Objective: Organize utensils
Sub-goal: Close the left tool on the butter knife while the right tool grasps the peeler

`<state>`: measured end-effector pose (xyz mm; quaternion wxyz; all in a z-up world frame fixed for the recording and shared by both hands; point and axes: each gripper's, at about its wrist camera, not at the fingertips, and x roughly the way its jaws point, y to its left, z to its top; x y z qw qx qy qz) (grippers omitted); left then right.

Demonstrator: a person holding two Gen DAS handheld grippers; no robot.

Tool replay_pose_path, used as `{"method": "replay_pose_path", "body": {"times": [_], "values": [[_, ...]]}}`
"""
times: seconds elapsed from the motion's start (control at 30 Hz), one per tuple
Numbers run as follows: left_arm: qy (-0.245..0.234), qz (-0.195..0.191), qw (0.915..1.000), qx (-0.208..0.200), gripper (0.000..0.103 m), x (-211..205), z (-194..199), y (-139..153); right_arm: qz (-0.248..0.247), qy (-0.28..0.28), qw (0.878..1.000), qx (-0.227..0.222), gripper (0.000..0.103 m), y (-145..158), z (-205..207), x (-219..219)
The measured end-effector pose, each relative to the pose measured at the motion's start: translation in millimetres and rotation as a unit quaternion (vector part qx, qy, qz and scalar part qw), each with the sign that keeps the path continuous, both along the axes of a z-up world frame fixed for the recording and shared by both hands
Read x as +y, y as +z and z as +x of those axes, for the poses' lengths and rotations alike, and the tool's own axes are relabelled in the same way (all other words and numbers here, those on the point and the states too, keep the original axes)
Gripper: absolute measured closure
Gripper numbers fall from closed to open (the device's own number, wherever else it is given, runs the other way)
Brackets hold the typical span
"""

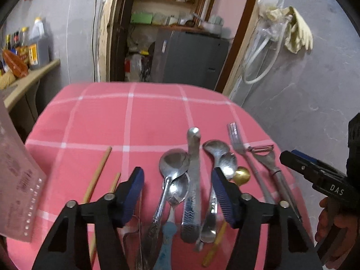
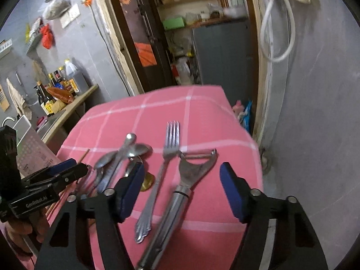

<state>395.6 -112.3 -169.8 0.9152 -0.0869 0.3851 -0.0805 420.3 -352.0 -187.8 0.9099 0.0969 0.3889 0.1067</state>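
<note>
Spoons (image 1: 174, 164) crowded beside fork (image 2: 172, 138), peeler (image 2: 198, 164).

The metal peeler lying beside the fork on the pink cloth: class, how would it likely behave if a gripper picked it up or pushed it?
The peeler looks all metal, so probably stiff and fairly heavy for its size. Its rounded, shiny handle may slip between pads or roll a little, though the wide Y-shaped head should limit that. It lies close to the fork, so pushing it would likely nudge the fork too.

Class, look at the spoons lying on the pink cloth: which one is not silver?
The small gold spoon, its round bowl peeking out beside the fork. Every other spoon is silver metal.
</note>
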Motion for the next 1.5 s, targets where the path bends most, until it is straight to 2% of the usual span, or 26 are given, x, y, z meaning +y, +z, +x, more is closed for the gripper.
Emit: {"method": "replay_pose_path", "body": {"times": [0.17, 0.3, 0.43, 0.47, 0.53, 0.57, 0.63, 0.9, 1.0, 1.17, 1.5], "values": [[0.005, -0.015, 0.9985, 0.052, 0.068, 7, 16, -17, 0.011, 0.003, 1.000, 0.022, 0.048, -17, 9, -1], [-0.010, -0.014, 0.9960, 0.088, 0.076, 6, 26, -26, 0.003, 0.016, 0.999, 0.035, 0.048, -20, 20, 1], [-0.021, -0.016, 0.9941, 0.105, 0.082, 6, 35, -26, 0.003, 0.029, 0.998, 0.049, 0.049, -21, 32, 3], [-0.021, -0.020, 0.9934, 0.111, 0.084, 6, 37, -27, 0.005, 0.033, 0.998, 0.053, 0.050, -21, 34, 2], [-0.021, -0.020, 0.9922, 0.121, 0.092, 6, 42, -27, 0.022, 0.042, 0.997, 0.067, 0.061, -25, 41, 2], [-0.023, -0.019, 0.9912, 0.129, 0.094, 6, 44, -27, 0.028, 0.044, 0.996, 0.073, 0.063, -26, 43, 2], [-0.026, -0.017, 0.9901, 0.137, 0.095, 6, 46, -26, 0.040, 0.046, 0.995, 0.082, 0.075, -30, 47, 2], [-0.028, -0.039, 0.9861, 0.159, 0.097, 13, 41, -19, 0.090, 0.094, 0.981, 0.146, 0.082, -45, 63, 2], [-0.023, -0.042, 0.9853, 0.164, 0.097, 17, 35, -17, 0.089, 0.104, 0.978, 0.159, 0.092, -48, 66, 4], [-0.009, -0.048, 0.9855, 0.162, 0.099, 23, 22, -10, 0.100, 0.103, 0.977, 0.160, 0.098, -42, 61, 10], [-0.015, -0.062, 0.9873, 0.145, 0.100, 26, -10, 9, 0.058, 0.107, 0.984, 0.128, 0.099, -8, 17, 28]]}}
